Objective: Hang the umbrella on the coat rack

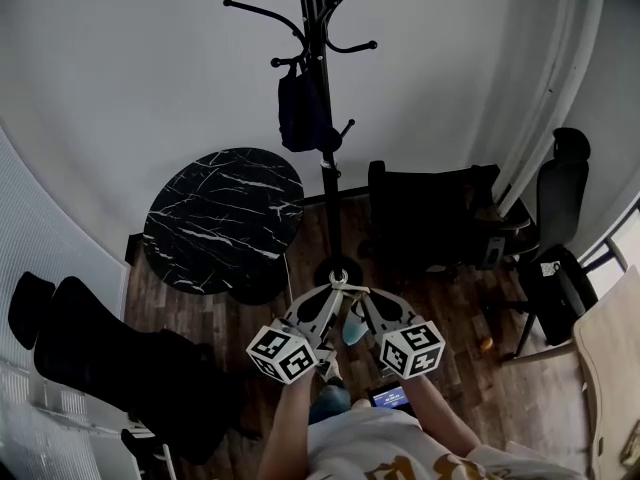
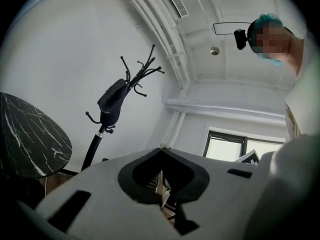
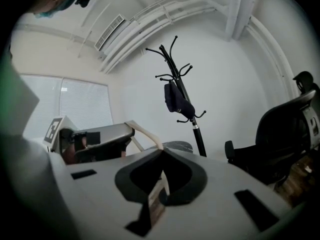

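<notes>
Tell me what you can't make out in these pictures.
- The dark bundle on the coat rack: umbrella or bag? Too small and dark in every view.
- The rack's foot: head view, partly behind the left gripper and right gripper; both gripper views, behind the grippers' own bodies.

Rack (image 1: 328, 183) top hooks free — umbrella (image 1: 300, 113) fills mid hook; table (image 1: 225, 218) L, chair (image 1: 430, 218) R.

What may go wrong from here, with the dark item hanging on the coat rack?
1. The dark item hangs from one short hook on the coat rack. It may slip off if the pole is bumped.
2. The round table and black chair stand near its base. Reaching in with the left gripper or right gripper might knock them.
</notes>
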Demonstrator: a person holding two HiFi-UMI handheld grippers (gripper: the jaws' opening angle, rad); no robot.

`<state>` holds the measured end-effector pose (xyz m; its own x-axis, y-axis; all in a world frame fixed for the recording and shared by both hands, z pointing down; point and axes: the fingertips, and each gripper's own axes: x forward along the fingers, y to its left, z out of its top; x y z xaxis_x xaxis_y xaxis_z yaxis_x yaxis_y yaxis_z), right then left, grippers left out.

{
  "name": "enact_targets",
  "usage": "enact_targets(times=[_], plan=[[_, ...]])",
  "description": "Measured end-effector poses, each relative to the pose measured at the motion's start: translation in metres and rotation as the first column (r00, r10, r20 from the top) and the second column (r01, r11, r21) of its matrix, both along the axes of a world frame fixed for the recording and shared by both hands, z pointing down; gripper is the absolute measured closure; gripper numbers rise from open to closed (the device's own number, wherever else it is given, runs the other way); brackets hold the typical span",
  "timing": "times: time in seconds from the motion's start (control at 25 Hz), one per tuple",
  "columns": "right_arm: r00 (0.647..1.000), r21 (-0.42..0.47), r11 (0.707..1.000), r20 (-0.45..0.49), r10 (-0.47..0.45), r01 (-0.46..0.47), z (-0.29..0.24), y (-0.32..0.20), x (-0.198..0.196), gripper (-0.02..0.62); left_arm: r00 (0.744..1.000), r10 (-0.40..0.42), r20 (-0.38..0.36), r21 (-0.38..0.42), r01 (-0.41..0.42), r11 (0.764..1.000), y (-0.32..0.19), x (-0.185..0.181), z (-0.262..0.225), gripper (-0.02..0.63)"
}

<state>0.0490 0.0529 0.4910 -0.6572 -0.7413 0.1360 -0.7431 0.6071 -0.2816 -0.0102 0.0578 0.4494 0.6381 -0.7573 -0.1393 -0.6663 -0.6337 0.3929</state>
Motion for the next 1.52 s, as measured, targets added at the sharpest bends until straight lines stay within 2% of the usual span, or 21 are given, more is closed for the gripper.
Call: enact_targets(times=[0.28, 0.68, 1.08, 1.52], plan=[[1.000, -0.011, 1.000, -0.005, 0.003, -0.003, 0.007, -0.033, -0.001, 0.584, 1.000, 0.019, -0.010, 0.003, -0.019, 1.000, -0.037, 0.004, 0.003, 0.588], [0.999, -0.035, 0.999, -0.029, 0.031, -0.032, 0.021, -0.106, -0.005, 0.584, 0.998, 0.063, -0.025, -0.018, -0.063, 0.998, -0.114, 0.004, 0.014, 0.588], [0.998, -0.062, 0.996, -0.026, 0.062, -0.064, 0.026, -0.184, -0.019, 0.584, 0.992, 0.116, -0.058, -0.044, -0.119, 0.992, -0.191, -0.011, 0.020, 0.588], [0.995, -0.082, 0.991, -0.001, 0.104, -0.104, 0.031, -0.245, -0.035, 0.584, 0.982, 0.175, -0.066, -0.047, -0.178, 0.983, -0.257, -0.025, 0.021, 0.588]])
